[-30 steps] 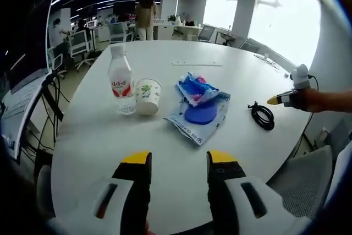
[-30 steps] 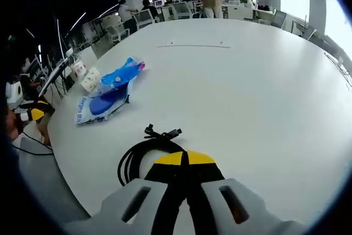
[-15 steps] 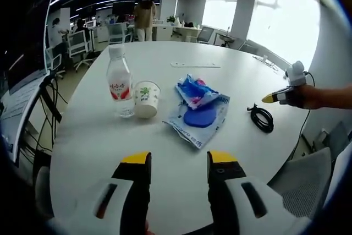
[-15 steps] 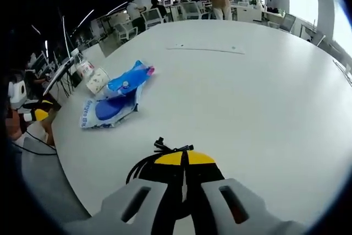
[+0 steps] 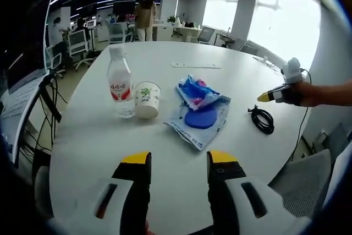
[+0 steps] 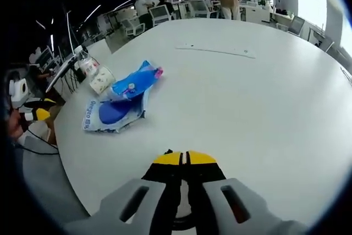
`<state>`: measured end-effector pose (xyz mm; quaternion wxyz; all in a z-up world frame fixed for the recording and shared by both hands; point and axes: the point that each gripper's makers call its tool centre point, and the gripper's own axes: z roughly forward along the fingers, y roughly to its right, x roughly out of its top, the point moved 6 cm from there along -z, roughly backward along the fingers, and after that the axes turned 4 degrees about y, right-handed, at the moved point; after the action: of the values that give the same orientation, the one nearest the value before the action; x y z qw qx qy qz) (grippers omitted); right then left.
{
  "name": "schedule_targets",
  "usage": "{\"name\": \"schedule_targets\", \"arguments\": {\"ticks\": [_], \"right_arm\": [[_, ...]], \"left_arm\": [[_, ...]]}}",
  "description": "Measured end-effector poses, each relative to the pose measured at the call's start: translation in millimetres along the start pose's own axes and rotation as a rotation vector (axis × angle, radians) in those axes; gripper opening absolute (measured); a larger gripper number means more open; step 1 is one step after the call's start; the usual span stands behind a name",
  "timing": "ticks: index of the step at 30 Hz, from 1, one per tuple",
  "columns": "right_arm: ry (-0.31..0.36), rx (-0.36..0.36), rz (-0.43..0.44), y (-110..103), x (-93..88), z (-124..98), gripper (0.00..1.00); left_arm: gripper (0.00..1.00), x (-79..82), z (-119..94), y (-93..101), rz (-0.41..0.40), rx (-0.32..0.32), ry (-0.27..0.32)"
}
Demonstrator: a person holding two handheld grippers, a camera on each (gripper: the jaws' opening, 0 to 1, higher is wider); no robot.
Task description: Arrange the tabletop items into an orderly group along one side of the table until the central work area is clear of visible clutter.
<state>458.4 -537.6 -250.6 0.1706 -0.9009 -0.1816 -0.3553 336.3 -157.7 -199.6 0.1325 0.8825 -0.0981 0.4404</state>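
Note:
A clear water bottle [image 5: 120, 83] with a red label stands upright on the round white table [image 5: 93, 147], a paper cup [image 5: 147, 98] touching its right side. To the right lie a flat blue and white pack [image 5: 199, 118] and a blue pouch [image 5: 195, 89] on top of it. A coiled black cable [image 5: 263, 119] rests near the table's right edge. My right gripper [image 5: 265, 97], held in a hand, hovers just above that cable, apart from it. In the right gripper view its jaws [image 6: 184, 159] are shut and hide most of the cable. My left gripper [image 5: 179, 160] stands open over the near table edge.
A thin pale strip [image 5: 195, 65] lies flat on the far side of the table. A grey chair [image 5: 308, 182] stands off the right edge. Desks, office chairs and a standing person [image 5: 145, 19] are far behind. Cables [image 5: 52, 97] hang off the table's left.
The right gripper has lifted and drawn back from the cable, which has slid under its jaws in its own view. The left gripper and the tabletop items have stayed put.

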Motion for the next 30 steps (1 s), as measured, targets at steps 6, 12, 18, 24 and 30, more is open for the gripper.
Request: {"name": "schedule_targets", "arguments": {"ticks": [6,12,18,24,30], "right_arm": [[-0.009,0.017,-0.012,-0.4,8.2,8.4,0.02],[-0.013,0.035,-0.033,-4.1,19.3,14.1,0.04],[-0.017,0.057,-0.054,-8.2,29.7,22.4,0.06],[-0.017,0.070,-0.074,-11.8,42.9,30.1,0.07],[-0.020,0.086,-0.098,-17.4,54.0,39.2,0.08]], "left_arm": [[0.39,-3.3,0.1,0.4,0.001,-0.001,-0.004],[0.39,-4.7,-1.2,0.6,0.000,-0.001,-0.001],[0.39,-5.5,-1.4,-0.3,-0.008,0.001,-0.005],[0.39,-4.9,-0.5,-0.4,-0.011,0.000,-0.005],[0.39,-3.9,-0.5,-0.9,-0.012,0.000,-0.005]]}}
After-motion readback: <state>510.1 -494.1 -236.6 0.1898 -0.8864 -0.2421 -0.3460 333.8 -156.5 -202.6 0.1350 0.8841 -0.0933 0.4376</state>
